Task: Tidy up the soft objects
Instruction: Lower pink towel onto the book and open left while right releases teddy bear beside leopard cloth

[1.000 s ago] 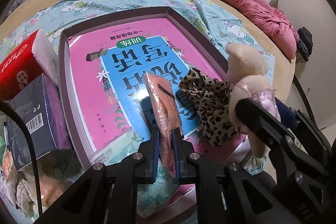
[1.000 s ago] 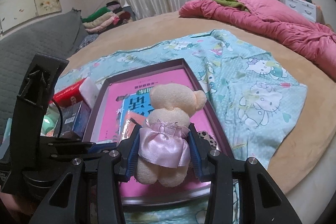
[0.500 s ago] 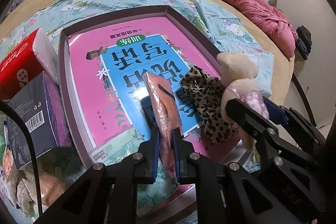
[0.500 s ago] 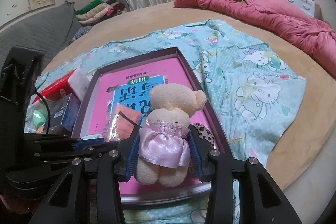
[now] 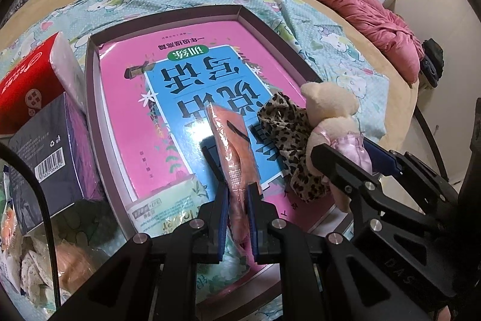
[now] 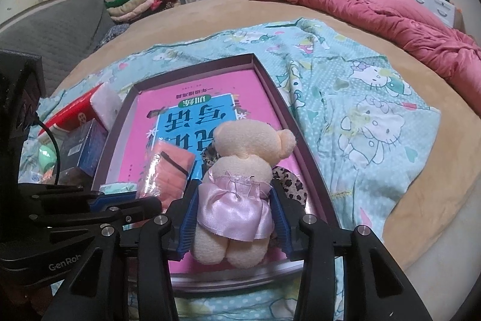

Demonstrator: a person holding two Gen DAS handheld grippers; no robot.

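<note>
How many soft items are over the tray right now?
3: a teddy bear between the right gripper's opening jaws, an orange packet in the left gripper, leopard-print cloth beside the bear.

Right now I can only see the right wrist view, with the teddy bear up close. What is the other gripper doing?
Observer: The left gripper is shut on the near end of the orange packet.
Operator: And the spotted thing poking out?
Observer: A crumpled leopard-print cloth, lying in the tray right against the teddy bear.
Operator: Anything beside the tray?
Observer: A dark box with a barcode on its side.
</note>
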